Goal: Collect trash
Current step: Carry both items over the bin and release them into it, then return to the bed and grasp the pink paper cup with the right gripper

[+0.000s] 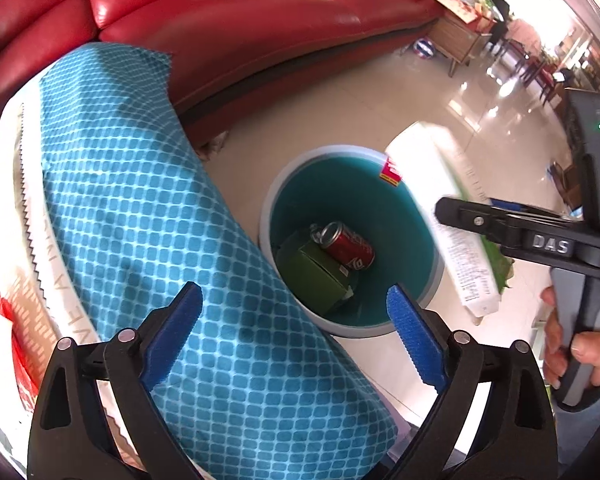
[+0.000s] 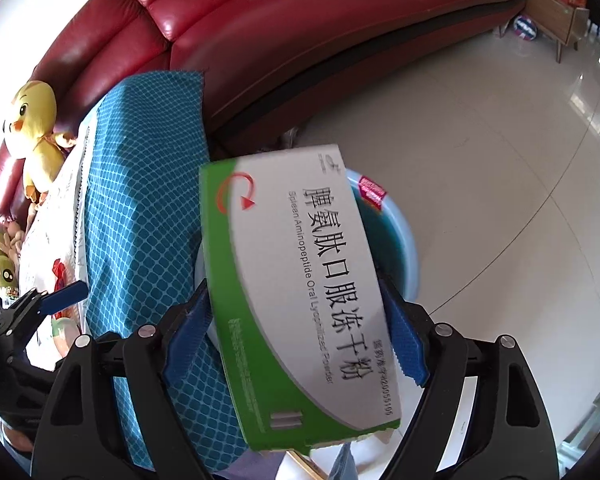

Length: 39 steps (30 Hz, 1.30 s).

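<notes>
A round bin with a teal inside and a pale rim stands on the tiled floor beside the table. In it lie a red drink can and a dark green box. My left gripper hangs above the bin's near edge, open, with nothing between its pads. My right gripper is shut on a white and green medicine box, pads pressing its long sides. The left wrist view shows that box tilted over the bin's right rim, blurred, with a hand on the right tool's handle.
A table draped in a blue chequered cloth fills the left, close to the bin. A red leather sofa runs behind it. A yellow plush duck sits at the sofa's end. A ball and a wooden cabinet stand further off.
</notes>
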Motion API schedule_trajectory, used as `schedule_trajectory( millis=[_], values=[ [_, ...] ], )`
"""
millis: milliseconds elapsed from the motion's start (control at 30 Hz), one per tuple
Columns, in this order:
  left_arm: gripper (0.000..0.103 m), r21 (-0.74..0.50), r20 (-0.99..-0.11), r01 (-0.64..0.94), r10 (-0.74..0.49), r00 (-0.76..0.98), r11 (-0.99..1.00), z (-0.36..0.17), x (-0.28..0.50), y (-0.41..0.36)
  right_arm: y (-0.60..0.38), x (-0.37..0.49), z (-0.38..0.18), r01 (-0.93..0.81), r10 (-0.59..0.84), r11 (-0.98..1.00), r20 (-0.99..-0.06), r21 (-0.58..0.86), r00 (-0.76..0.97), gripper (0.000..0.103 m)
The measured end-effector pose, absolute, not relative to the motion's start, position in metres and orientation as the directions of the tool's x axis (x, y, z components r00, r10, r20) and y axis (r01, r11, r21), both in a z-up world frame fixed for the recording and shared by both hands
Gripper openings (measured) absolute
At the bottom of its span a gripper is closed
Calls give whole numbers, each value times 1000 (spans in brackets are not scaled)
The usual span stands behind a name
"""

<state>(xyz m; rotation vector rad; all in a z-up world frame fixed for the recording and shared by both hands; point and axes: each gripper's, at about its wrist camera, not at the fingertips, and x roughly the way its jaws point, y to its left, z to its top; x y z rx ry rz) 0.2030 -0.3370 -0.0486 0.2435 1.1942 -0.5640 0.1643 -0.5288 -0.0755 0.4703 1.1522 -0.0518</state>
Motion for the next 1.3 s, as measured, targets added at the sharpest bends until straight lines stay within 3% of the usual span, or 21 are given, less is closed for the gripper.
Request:
schedule_trajectory(
  millis=[100,767,1300],
  values=[
    [95,-115,-924,526,-286,255,843,-46,201,-330,-524,166,-75,277,194,904,-891,325,410,83],
    [95,-148,-908,501,-318,273,853,-28,172,-283,-494,143,-50,279,129,928,-913,249,387,83],
    [95,-140,-892,453,-310,328,880,-12,134,-197,-406,122,-24,152,141,964,-907,217,396,83]
  ],
)
